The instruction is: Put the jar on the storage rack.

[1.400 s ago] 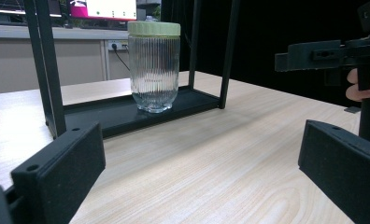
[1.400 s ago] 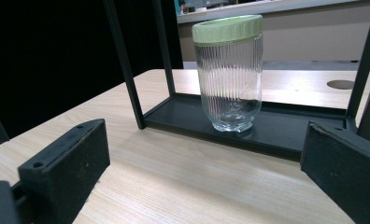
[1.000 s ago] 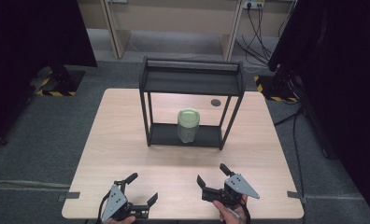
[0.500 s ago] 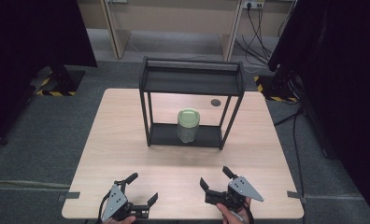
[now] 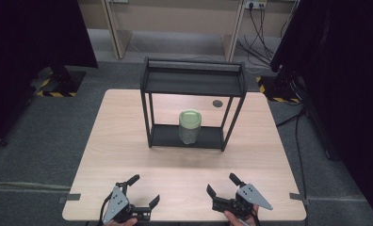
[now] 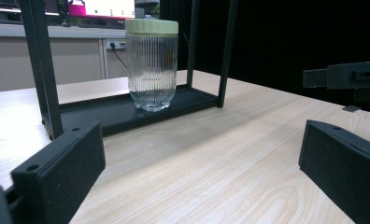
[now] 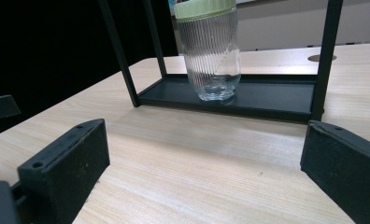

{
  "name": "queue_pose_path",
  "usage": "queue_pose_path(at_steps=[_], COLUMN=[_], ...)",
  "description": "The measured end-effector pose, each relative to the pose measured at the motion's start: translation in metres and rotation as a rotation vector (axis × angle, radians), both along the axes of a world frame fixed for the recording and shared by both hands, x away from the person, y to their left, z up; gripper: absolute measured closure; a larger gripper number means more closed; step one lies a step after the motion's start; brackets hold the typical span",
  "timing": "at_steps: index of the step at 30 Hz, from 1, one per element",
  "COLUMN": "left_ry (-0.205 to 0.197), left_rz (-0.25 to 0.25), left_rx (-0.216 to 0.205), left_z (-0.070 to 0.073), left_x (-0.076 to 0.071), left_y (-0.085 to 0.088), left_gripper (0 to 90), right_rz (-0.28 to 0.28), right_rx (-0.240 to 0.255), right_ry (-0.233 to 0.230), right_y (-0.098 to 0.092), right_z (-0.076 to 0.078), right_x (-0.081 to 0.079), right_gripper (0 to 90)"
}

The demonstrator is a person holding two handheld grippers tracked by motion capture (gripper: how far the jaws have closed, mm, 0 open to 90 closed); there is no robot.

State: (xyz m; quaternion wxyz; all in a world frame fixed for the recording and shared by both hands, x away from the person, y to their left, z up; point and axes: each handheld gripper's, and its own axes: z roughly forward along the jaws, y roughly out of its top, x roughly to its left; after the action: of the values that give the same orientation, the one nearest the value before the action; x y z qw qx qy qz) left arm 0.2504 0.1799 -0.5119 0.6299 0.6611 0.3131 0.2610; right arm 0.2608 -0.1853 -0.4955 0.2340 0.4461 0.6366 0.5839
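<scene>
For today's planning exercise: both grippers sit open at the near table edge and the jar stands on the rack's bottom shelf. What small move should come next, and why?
Probably ease the right gripper forward toward the jar: its jaws are open and empty.

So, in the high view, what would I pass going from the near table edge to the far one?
The two grippers, left and right → bare table → glass jar on the rack's bottom shelf → small round hole.

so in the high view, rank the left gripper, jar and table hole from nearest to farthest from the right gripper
1. left gripper: beside the right gripper, at the table's near edge.
2. jar: on the rack's bottom shelf, mid-table.
3. table hole: behind the rack, near the far edge.
</scene>
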Motion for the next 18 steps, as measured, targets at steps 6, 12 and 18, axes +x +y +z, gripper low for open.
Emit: queue_pose_path(at_steps=[6, 12, 18], left_ry=[0.0, 0.001, 0.003], left_rz=[0.002, 0.0, 0.0], left_rx=[0.0, 0.001, 0.001], left_z=[0.0, 0.0, -0.001], left_x=[0.0, 0.0, 0.0], left_y=[0.0, 0.0, -0.001], left_gripper=[0.0, 0.0, 0.0], right_rz=[0.014, 0.009, -0.002], right_rx=[0.002, 0.007, 0.002], right_ry=[-0.001, 0.004, 0.004], right_y=[0.001, -0.004, -0.012], right_z=[0.002, -0.001, -0.002], right_x=[-0.001, -0.008, -0.014], right_gripper=[1.7, 1.6, 1.6])
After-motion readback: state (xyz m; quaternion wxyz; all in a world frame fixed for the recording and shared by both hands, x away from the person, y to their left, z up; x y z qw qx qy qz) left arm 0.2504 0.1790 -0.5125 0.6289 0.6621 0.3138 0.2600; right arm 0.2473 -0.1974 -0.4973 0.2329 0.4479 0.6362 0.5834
